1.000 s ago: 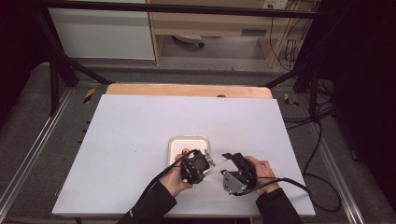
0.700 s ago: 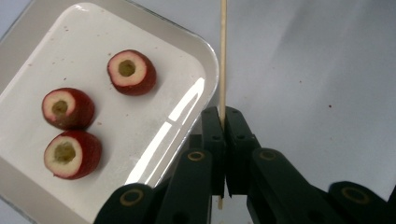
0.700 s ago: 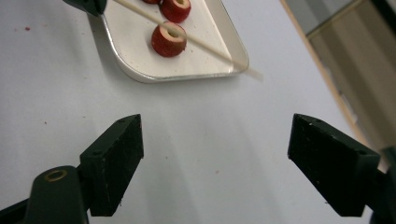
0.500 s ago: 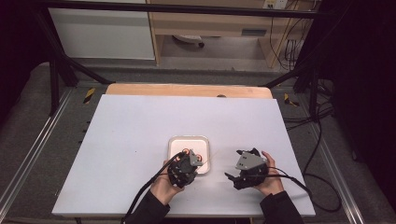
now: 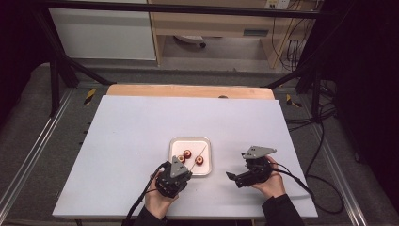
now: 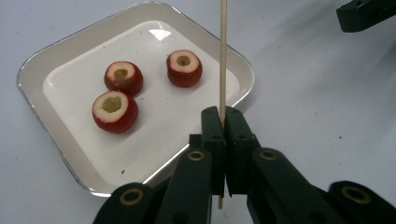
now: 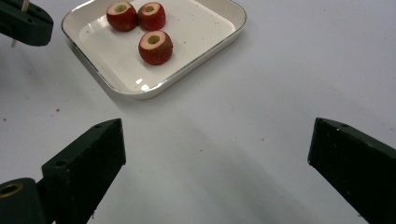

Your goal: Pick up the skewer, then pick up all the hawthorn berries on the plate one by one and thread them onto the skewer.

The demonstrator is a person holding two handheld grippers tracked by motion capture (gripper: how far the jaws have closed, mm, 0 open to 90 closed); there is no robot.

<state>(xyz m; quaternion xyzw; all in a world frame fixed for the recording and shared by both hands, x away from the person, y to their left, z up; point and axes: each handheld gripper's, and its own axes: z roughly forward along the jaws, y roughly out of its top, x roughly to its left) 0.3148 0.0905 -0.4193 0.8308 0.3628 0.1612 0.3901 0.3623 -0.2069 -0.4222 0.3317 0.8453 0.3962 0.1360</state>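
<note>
A white square tray [image 5: 190, 139] [image 6: 163, 121] [image 7: 201, 23] sits on the table near its front middle. It holds three cored red fruit pieces [image 5: 187, 153] [image 6: 115, 111] [image 7: 155, 47]. My left gripper [image 5: 184, 172] [image 6: 223, 116] is just in front of the tray's near edge, shut on a thin wooden skewer [image 5: 201, 151] [image 6: 223, 56] that reaches out over the tray. To the tray's right my right gripper [image 5: 231, 177] [image 7: 217, 140] is low over bare table and points left. Its jaws have just been opening and stand wide apart with nothing between them.
The white table top [image 5: 141, 122] has open room on its left and far parts. A wooden strip [image 5: 188, 90] lines the far edge. Cables [image 5: 324, 141] hang off the right side. The metal frame [image 5: 56, 75] and a cabinet stand beyond.
My left gripper has drawn back toward the near left with the skewer, uncovering the tray. The right gripper has shifted to the right and its jaws have spread wider.
</note>
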